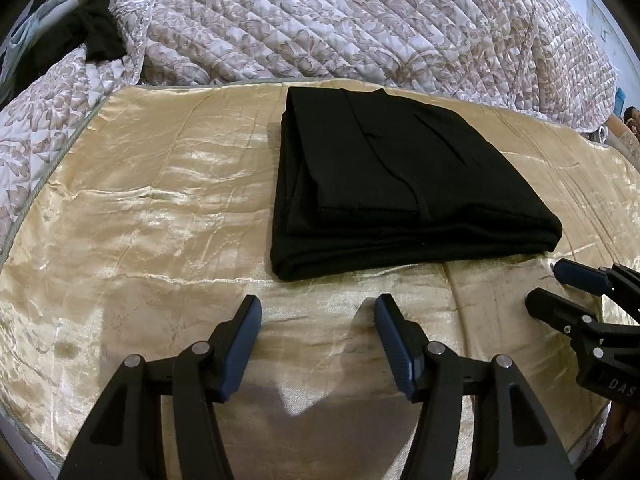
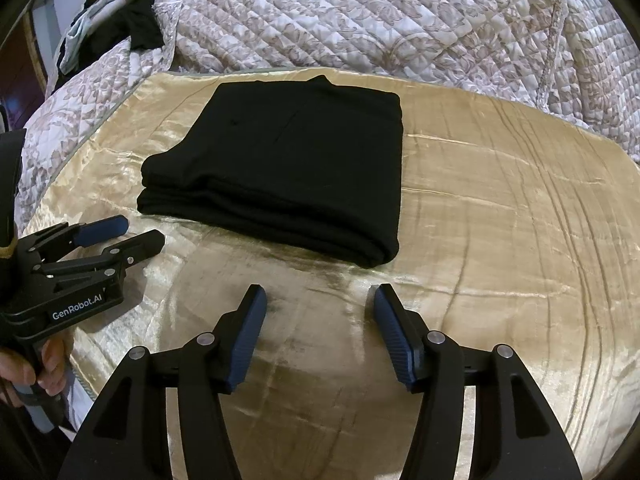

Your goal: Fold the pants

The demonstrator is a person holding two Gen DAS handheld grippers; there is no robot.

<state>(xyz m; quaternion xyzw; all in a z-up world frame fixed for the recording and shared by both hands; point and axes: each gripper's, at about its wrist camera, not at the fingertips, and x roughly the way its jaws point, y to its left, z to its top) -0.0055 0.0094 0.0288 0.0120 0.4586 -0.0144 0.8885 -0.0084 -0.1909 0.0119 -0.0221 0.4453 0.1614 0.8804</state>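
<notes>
Black pants [image 1: 400, 184], folded into a neat layered rectangle on the gold bedspread [image 1: 140, 220]; both tongs [image 1: 318, 312] [image 2: 320, 300] released, empty.

A bed is seen, covered by a gold satin sheet [image 1: 160, 184], crumpled and creased, with a grey-green piped edge visible along its left side. Directly on this sheet, black pants [image 1: 400, 176] are laid, folded into a thick, layered rectangle with stacked edges shown at the near side. Behind the pants, a quilted floral bedspread [image 1: 320, 20] is heaped against the far edge of the sheet. To the far left of the pants, dark and pale clothing [image 2: 112, 28] is piled on the bedspread. Around the pants, bare sheet is left on every side.
</notes>
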